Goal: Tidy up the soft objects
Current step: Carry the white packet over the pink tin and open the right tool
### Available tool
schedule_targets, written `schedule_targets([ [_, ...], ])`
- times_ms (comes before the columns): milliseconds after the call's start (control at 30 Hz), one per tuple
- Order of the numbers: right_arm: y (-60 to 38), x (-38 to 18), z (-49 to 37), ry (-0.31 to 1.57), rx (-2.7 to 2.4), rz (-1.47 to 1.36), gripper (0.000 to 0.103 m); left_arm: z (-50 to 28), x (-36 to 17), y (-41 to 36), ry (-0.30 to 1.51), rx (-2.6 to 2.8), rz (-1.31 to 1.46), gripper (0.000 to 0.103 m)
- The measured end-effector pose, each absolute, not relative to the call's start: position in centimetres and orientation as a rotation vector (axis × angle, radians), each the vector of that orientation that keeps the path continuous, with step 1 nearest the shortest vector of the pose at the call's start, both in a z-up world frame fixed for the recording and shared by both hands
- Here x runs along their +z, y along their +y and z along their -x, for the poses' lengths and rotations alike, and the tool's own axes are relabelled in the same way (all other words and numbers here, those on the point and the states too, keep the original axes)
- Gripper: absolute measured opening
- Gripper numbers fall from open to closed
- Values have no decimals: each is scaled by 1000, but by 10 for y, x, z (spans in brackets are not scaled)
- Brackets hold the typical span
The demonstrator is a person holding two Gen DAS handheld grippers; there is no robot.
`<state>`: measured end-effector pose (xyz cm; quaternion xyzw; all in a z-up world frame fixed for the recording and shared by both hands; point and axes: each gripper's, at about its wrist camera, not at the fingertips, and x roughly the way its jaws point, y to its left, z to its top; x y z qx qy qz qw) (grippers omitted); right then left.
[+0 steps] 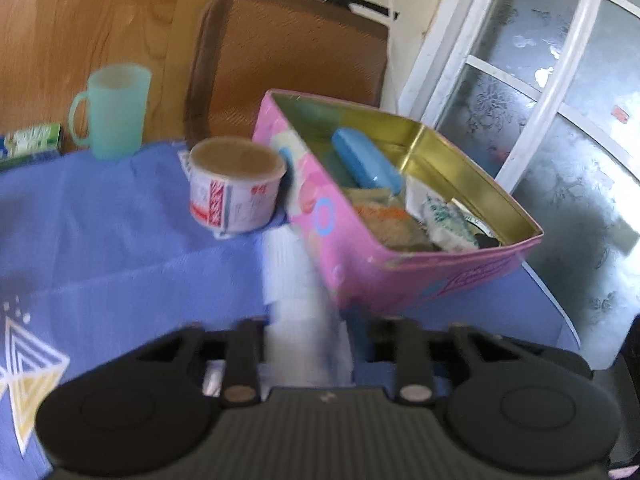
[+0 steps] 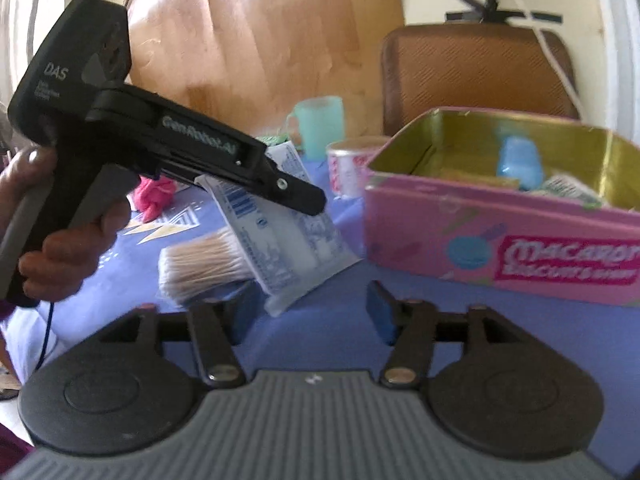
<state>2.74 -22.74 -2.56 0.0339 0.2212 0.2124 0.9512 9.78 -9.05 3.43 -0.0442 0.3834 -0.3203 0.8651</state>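
Left gripper [image 2: 304, 200] jaws clamped on white packet [image 2: 288, 240], lifted just left of pink tin [image 2: 500, 240]. Right gripper [image 2: 312, 312] jaws open, empty. Next, probably: carry packet over tin, release.

White packet [image 2: 288, 236] in left gripper [image 2: 308, 200]

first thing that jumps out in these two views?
The pink tin, lid off and gold inside, sits on the blue cloth to the right, a blue case among the bits in it. Left of it, the left gripper is shut on a white packet, held above the cloth. The right gripper is open with nothing between its fingers.
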Motion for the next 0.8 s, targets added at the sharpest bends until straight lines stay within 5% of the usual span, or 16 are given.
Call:
schedule_targets([
  [333, -202, -10, -47, 423, 542, -116, 55, -97, 48, -25, 787, -796, 527, 15],
  [633, -253, 27, -33, 203, 337, -179, 51, -115, 104, -125, 678, -900, 306, 20],
  [700, -271, 31, -39, 198, 230, -159, 51, -123, 106, -160, 659, -852, 204, 52],
  [800, -294, 29, -60, 209, 15, -81, 64, -128, 99, -192, 601, -695, 77, 65],
])
